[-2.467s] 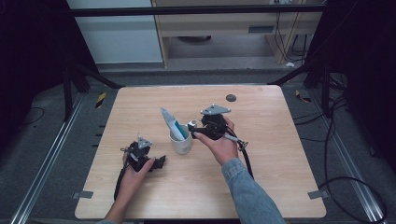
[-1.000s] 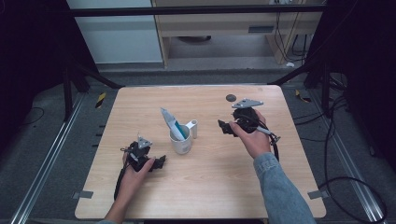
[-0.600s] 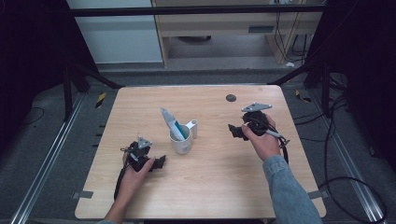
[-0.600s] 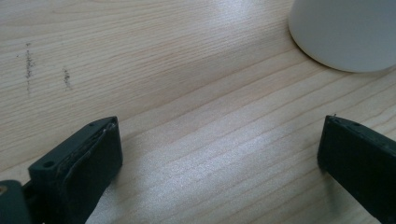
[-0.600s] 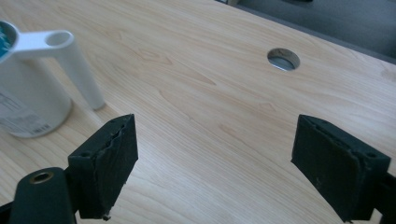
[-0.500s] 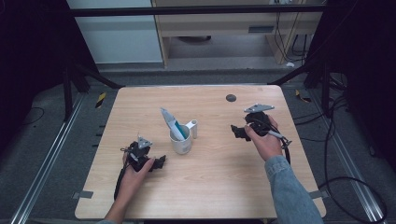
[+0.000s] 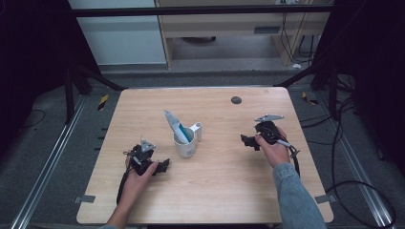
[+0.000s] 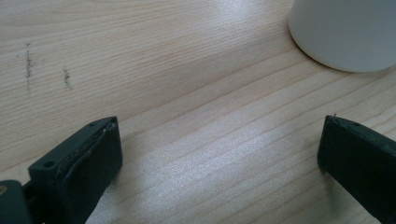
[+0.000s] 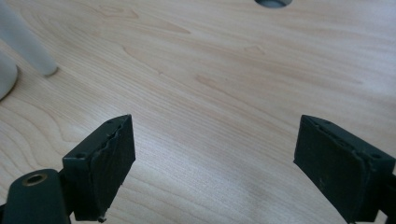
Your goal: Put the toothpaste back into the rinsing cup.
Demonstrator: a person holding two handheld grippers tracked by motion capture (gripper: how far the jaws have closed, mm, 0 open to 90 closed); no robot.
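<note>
Both tools rest wide and empty on the surface (image 7: pixel 229 186): left tool (image 7: pixel 162 167), right tool (image 7: pixel 247 141). Between them, beyond the left tool's jaws, stands the white cup (image 7: pixel 185 145) holding probably a toothpaste tube (image 7: pixel 173 126); approach it low and square.

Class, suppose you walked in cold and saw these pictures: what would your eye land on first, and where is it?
Probably the white cup near the middle of the wooden table, with a blue-and-white tube leaning out of it and a small white cylinder standing beside it. Either side of it sit the left gripper and right gripper, both open, holding nothing.
</note>
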